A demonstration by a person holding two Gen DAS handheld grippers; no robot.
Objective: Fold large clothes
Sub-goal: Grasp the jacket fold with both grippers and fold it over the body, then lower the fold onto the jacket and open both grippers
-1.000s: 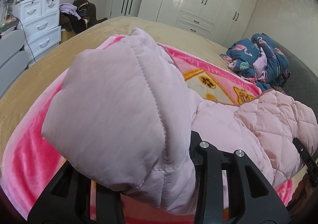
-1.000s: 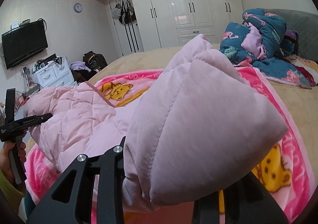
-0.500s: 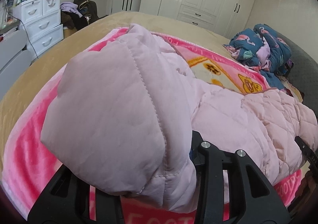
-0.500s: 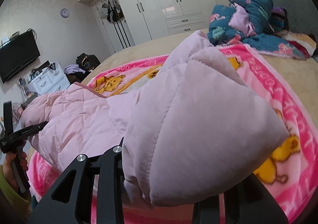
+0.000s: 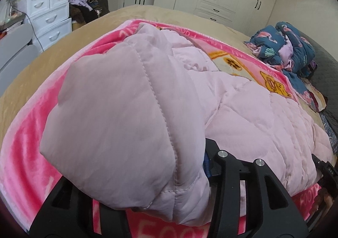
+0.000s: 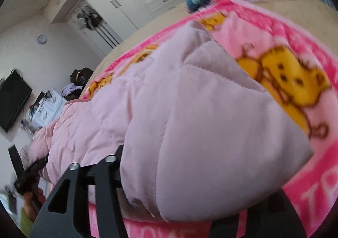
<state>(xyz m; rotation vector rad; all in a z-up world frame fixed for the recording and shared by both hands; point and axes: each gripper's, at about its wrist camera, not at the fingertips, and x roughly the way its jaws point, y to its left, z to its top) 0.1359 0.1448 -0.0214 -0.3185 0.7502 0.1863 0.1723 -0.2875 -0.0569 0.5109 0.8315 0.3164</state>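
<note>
1. So, a big pink puffy coat (image 5: 243, 111) lies on a pink blanket (image 5: 25, 153) with yellow bears, and the blanket lies on a tan bed (image 5: 42, 65).
2. The left tongs (image 5: 169, 202) have a thick fold of the coat between them. The fold hides the tips. The jaws are opening, but I cannot tell if they still pinch the cloth.
3. The right tongs (image 6: 186, 202) also have a thick fold of the coat between them. Their jaws are opening too, and the picture is blurry, so I cannot tell if they are holding on or letting go.
4. Both folds sit low, near the near edge of the blanket. The rest of the coat stretches between the two tongs.
5. In the right view you can see the other tongs far off on the left, with a hand (image 6: 31, 195) on the handle.
6. What looks done, I think: two ends of the coat have been brought over onto its middle, so one fold is being put down.
7. What is left, I think: let go, flatten the puffy bits, then fold the coat again to make it small and neat. It still looks lumpy and wide.
8. A heap of blue clothes (image 5: 291, 48) sits at the far right of the bed. It may need folding too.
</note>
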